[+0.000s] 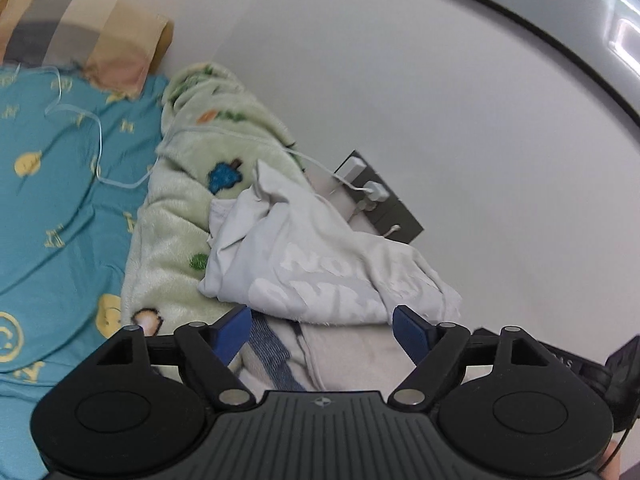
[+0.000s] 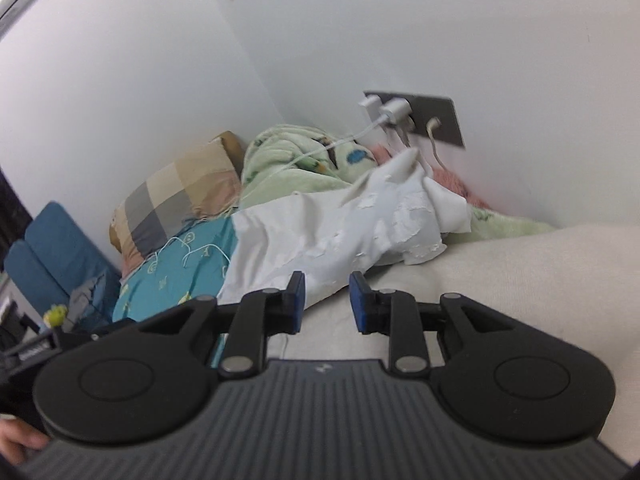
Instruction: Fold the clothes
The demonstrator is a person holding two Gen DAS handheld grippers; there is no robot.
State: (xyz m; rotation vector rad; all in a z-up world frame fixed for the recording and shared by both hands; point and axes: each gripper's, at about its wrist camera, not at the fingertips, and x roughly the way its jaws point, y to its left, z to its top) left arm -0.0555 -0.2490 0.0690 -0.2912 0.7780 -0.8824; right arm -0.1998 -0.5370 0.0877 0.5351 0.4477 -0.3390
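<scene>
A crumpled light grey T-shirt (image 1: 320, 264) with worn white lettering lies bunched on the bed against the wall, partly on a green fleece blanket (image 1: 192, 168). My left gripper (image 1: 322, 326) is open, just short of the shirt's near edge, holding nothing. In the right wrist view the same shirt (image 2: 328, 232) spreads over the blanket (image 2: 288, 164) and a cream cover. My right gripper (image 2: 326, 302) is open with a narrower gap, right at the shirt's near edge, with nothing between the pads.
A teal patterned sheet (image 1: 60, 200) covers the bed at left, with a checked pillow (image 1: 80, 28) at its head. A wall socket plate (image 1: 380, 196) holds chargers with white cables trailing over the blanket. A cream cover (image 2: 520, 280) lies near. The white wall (image 1: 440, 100) is close behind.
</scene>
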